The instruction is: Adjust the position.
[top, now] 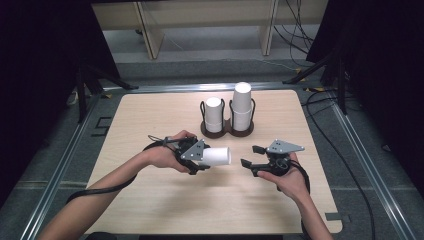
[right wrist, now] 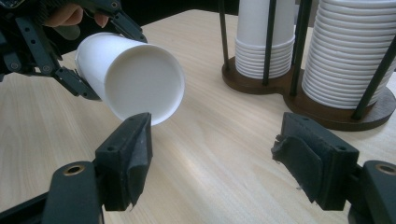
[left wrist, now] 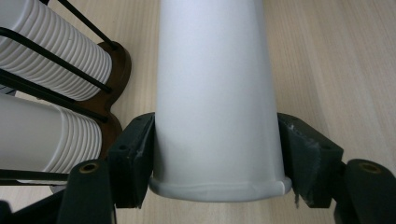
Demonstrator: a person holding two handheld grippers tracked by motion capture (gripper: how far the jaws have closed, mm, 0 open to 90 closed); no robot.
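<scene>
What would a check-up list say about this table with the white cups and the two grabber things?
Surface: pale wooden table, bare around the rack.
Job's things: one white paper cup lying level, held near its rim; dark wooden rack with black wire posts holding two stacks of white cups, the right stack taller.
Clutter: nothing seen.
Grippers: left gripper shut on the cup, jaws pressing both sides; right gripper open, nothing between its jaws, facing the cup's closed bottom.
Cables: black cable trailing from the left gripper; more black cables on the floor at right.
Surroundings: grey floor, dark curtains, pale wooden furniture legs behind.
</scene>
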